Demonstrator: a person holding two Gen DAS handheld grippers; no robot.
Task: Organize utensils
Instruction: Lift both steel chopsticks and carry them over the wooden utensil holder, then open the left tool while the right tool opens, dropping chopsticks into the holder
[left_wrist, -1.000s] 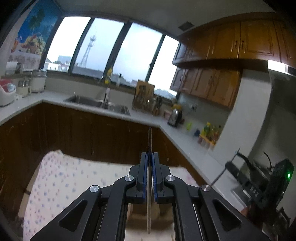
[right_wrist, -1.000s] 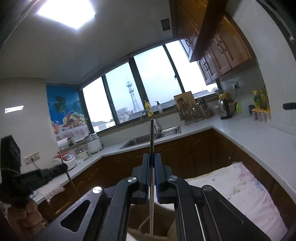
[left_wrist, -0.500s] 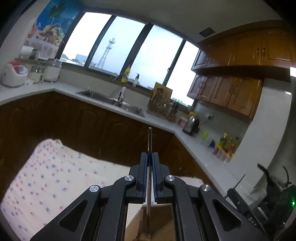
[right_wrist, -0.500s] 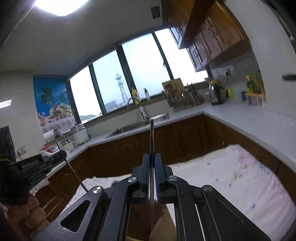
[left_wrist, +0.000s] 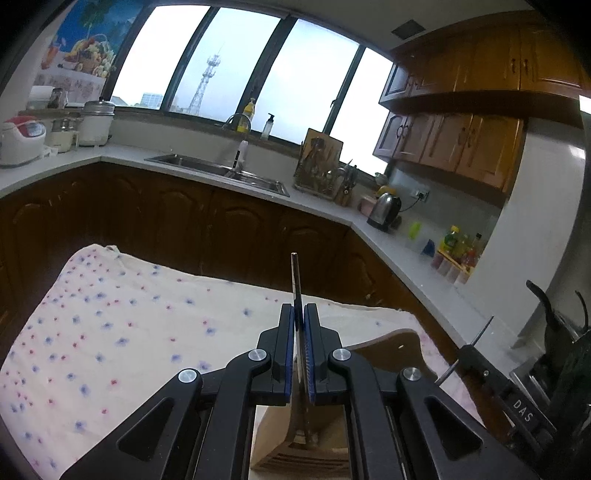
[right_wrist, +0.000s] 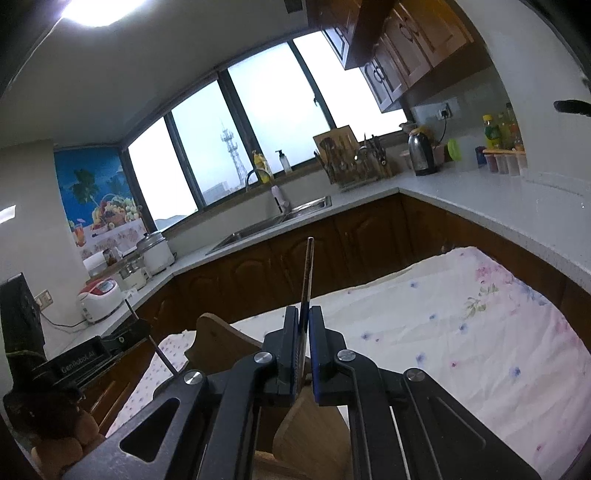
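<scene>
Holding utensils (left_wrist: 295, 280) above wooden holder (left_wrist: 391, 343)

Matt black plastic tool (left_wrist: 300, 328), wood holder (left_wrist: 391, 343), floral cloth (left_wrist: 122, 325).

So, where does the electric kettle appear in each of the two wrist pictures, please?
Left wrist view: the electric kettle stands on the counter right of centre, beyond the utensil rack.
Right wrist view: the kettle stands upper right on the counter, right of the same rack.
Shared landmark: the tower outside the window.
</scene>
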